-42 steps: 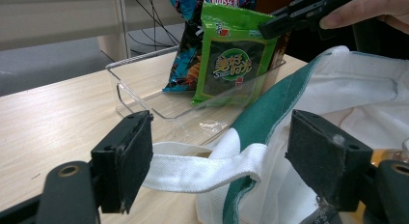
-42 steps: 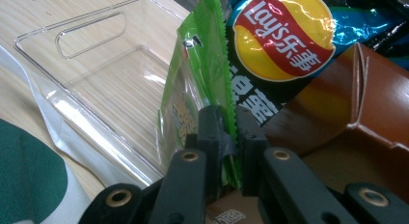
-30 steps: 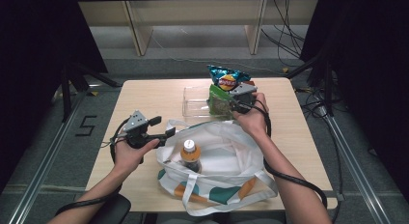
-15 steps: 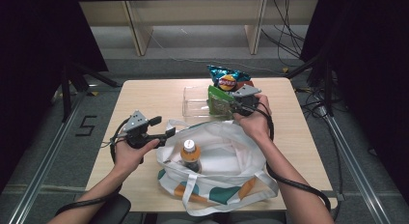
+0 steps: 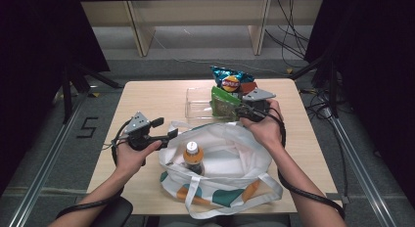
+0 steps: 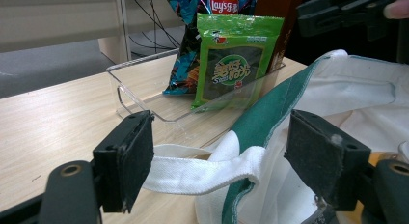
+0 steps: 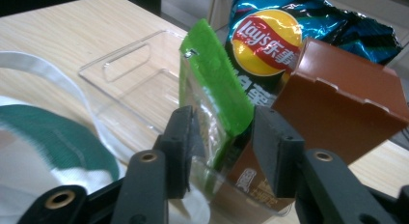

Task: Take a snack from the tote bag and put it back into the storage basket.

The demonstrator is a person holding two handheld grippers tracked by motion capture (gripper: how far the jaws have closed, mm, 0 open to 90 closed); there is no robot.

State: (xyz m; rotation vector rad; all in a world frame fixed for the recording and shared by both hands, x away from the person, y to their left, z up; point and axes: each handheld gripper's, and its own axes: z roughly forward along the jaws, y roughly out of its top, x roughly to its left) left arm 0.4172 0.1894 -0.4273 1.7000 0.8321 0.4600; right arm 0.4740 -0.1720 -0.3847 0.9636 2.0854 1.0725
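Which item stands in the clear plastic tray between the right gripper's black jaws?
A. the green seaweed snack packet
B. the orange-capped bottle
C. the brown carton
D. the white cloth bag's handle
A: in the right gripper view the green seaweed snack packet stands upright in the clear plastic tray, its lower part between the right gripper's jaws, whose pads do not press on it.

Overhead view plus two close views, green packet (image 6: 234, 60) shared
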